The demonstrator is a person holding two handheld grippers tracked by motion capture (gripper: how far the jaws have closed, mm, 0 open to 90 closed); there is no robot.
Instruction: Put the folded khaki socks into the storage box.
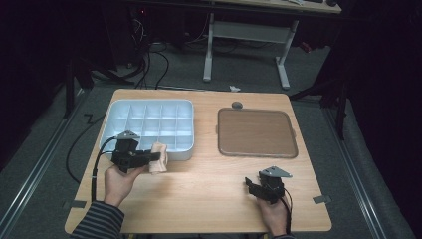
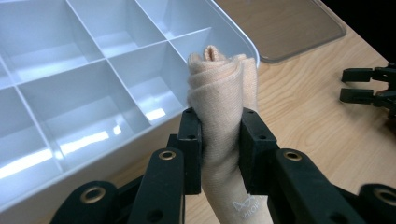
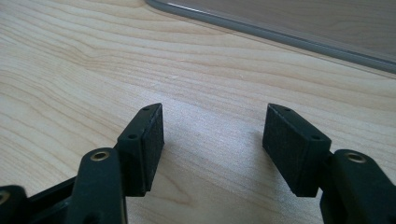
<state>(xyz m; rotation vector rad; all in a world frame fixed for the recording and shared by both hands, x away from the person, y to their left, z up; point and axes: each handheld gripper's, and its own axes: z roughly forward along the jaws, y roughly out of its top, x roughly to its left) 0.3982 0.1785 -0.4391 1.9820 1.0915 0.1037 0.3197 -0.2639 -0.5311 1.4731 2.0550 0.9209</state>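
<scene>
Your left tool (image 2: 219,140) is closed on the rolled sock (image 2: 224,93), with both pads pressing into the roll a little below its middle. The sock is lifted just off the desk (image 1: 209,189), beside the front right corner of the divided tray (image 1: 113,107), so it is not yet over any compartment. In the high view you can see the same tool (image 1: 160,158) with the sock (image 1: 159,158) pointing toward the middle of the desk.

The sock is soft and surely very light. The cloth gives under the pads, so a firm squeeze does it no harm, and it will not slip easily. The risk, I think, is another one: the roll can loosen or bend if you hold it near one end. The grip you have now, across the thick body of the roll, seems the good place. Keep it there while you bring it over the tray wall.

Your right tool (image 3: 212,149) stands wide with nothing between its jaws, low over bare desk in front of the flat lid (image 3: 299,28). In the high view it (image 1: 254,188) is well apart from the sock.

Some things are hard to make out. The lower end of the sock is hidden behind the tool's own arms, where a small white mark on the cloth is not readable. The far rows of the tray are cut off in the left gripper view. A small dark round thing (image 1: 237,105) behind the lid is too small to tell.
</scene>
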